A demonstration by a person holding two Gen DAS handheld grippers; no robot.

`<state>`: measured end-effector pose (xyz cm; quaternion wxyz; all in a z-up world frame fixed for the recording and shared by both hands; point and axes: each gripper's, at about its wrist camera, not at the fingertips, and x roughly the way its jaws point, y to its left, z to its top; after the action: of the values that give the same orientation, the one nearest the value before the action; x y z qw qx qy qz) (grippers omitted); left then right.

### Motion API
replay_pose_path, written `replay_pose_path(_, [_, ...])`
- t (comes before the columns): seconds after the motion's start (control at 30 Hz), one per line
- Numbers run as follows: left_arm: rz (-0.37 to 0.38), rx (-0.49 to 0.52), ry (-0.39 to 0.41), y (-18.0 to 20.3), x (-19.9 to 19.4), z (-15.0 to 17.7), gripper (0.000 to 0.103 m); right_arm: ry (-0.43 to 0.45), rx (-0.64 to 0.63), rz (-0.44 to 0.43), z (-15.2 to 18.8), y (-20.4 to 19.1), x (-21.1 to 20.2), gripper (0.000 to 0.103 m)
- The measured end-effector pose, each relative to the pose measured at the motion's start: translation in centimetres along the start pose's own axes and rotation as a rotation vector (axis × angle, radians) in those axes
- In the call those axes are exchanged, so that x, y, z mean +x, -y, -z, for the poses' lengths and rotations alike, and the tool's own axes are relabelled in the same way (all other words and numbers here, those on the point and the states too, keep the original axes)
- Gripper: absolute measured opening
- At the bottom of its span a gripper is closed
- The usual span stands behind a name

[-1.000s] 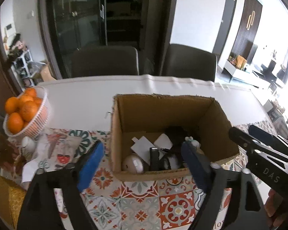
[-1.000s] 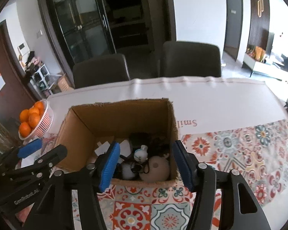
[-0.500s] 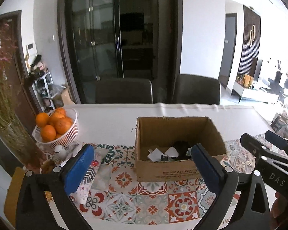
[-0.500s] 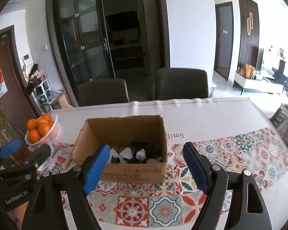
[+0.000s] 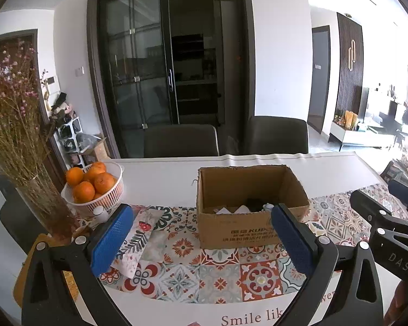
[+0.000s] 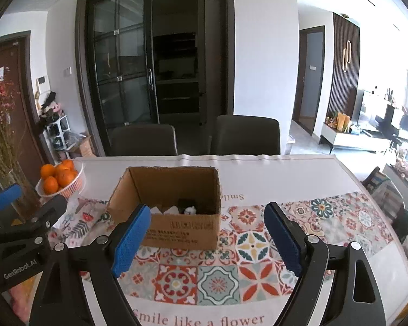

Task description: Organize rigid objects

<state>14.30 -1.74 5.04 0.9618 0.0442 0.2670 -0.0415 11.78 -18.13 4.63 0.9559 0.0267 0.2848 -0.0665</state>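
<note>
An open cardboard box [image 5: 239,233] [image 6: 182,231] stands on the patterned tablecloth, with white, black and pale objects [image 5: 254,206] [image 6: 186,207] lying inside it. My left gripper [image 5: 201,237] is held back from the box, wide open and empty. The right gripper [image 6: 206,239] hangs in front of the box too; its jaws are opening and nothing is between them. Each gripper shows at the edge of the other's view: the right one [image 5: 394,217] beside the box's right, the left one [image 6: 21,217] at its left.
A white basket of oranges [image 5: 95,190] [image 6: 61,179] and a glass vase of dried flowers [image 5: 27,168] stand at the table's left, with a patterned packet [image 5: 138,239] lying before them. Two dark chairs [image 5: 181,141] [image 6: 246,135] are behind the table. The cloth [image 6: 299,179] reaches the far edge.
Both grippers have drawn back and up from the box, which now looks smaller and farther. Both have opened wider, and nothing came out with them.
</note>
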Motion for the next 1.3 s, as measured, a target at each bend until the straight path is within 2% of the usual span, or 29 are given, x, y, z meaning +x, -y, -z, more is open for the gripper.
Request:
replay_pose_path(0.47, [0.003,0.026,0.066,0.7,-3.8,0.6,0.103,0.031,0.016,-0.017,1.3,0.9,-3.0,0.086])
replay_pose_path(1.3, [0.037,0.015,0.111,1.4,-5.2,-0.2,0.103,0.079,0.018,-0.027,0.6,1.7,-4.5,0.086])
